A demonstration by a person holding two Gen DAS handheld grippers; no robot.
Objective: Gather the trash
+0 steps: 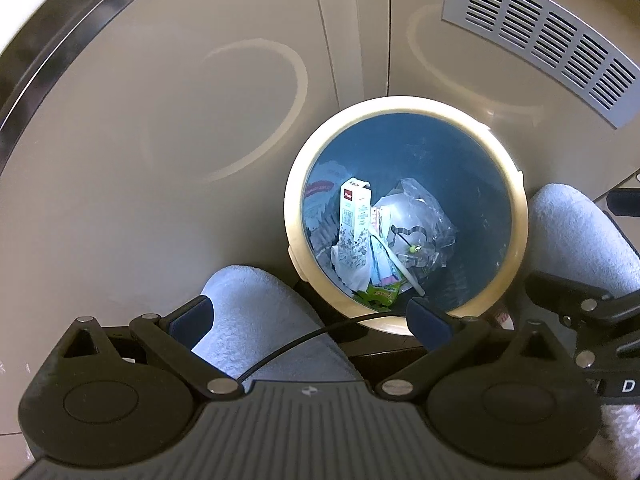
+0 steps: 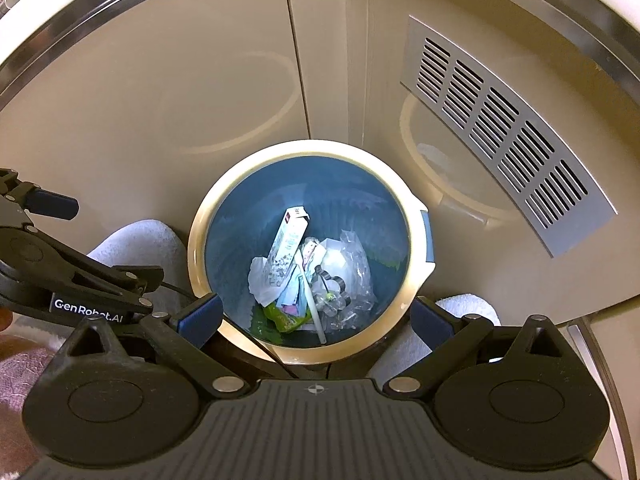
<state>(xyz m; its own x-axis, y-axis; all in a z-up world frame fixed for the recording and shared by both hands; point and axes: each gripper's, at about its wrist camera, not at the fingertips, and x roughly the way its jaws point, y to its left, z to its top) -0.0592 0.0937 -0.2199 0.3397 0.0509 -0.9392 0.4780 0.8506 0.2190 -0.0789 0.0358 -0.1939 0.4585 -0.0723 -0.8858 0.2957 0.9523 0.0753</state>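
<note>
Trash point(image 1: 372, 248) sits in the bottom of the bin point(image 1: 516, 248), a round blue tub with a cream rim, standing on the floor against beige cabinet doors point(image 1: 160, 120). A grey vent point(image 1: 540, 36) is set in the panel to the right. The person's slippers flank the bin: one point(image 1: 256, 320) left, one point(image 1: 576, 236) right.

Contents as I read them from the right view: a tall white carton point(image 2: 288, 248) leaning on the wall, crumpled clear plastic point(image 2: 352, 276), a white straw point(image 2: 312, 300), a green wrapper point(image 2: 286, 320), some paper. All lie loose and overlapping.

Left gripper point(image 1: 310, 316): jaws spread wide, nothing between them. It hangs over the near rim. Right gripper point(image 2: 318, 316): likewise spread and empty, centred over the bin mouth.

Judgement: both tools empty above a bin that already holds litter, so I take this as the end of a drop, or a check before the next fetch. I cannot tell which.

Notes for doing it well:
- A cable point(image 1: 304, 340) runs across the left view near the rim. I keep it out of the jaws and off the bin edge.
- If dropping more, I release over the bin centre, not the near rim, since light plastic drifts.
- The two grippers are close; the left one shows at the edge of the right view. I move one at a time.
- The bin looks light. I avoid knocking the rim on withdrawal.
</note>
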